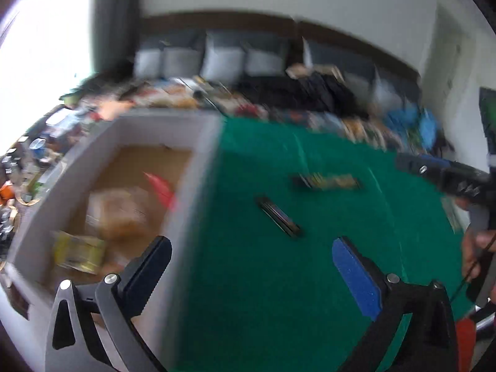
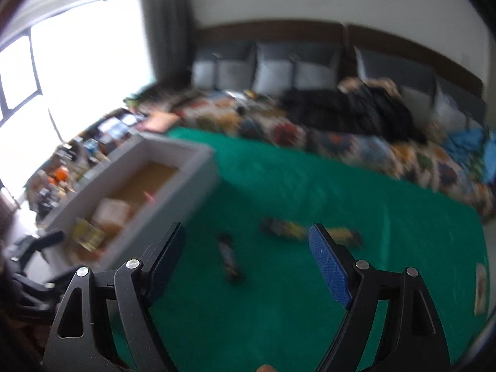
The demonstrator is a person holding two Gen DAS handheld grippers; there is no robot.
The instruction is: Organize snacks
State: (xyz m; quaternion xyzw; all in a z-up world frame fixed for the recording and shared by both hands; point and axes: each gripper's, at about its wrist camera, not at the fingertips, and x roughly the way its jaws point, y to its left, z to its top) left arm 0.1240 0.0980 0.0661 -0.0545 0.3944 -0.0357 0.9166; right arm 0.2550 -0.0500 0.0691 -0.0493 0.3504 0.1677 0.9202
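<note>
left gripper (image 1: pixel 251 254) gaping | green cloth (image 1: pixel 310 155) | sofa (image 2: pixel 310 62) behind

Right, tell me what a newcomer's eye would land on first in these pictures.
The bright green cloth fills the middle, with two dark snack bars lying loose on it. At its left edge stands an open grey box already holding several packets, one yellow. In the foreground both the left gripper and the right gripper are open and empty.
</note>
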